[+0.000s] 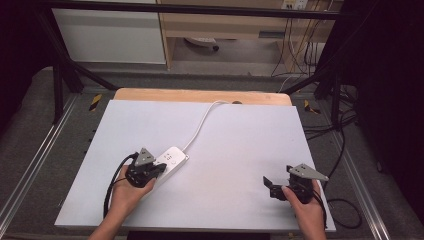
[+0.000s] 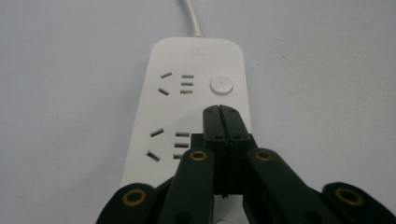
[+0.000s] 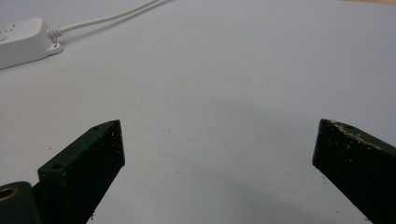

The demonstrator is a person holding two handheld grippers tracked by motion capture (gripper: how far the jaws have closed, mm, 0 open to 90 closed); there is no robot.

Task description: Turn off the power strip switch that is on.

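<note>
A white power strip lies on the white table top, its white cord running to the far edge. In the left gripper view the power strip shows two socket groups and a round button. My left gripper hovers over the strip just short of that button, jaws shut together with nothing between them; in the high view the left gripper sits at the strip's near end. My right gripper rests at the near right, jaws wide open over bare table, nothing between them.
The strip's end and cord show far off in the right gripper view. A wooden strip borders the table's far edge. Black frame bars and loose cables flank the table on the floor.
</note>
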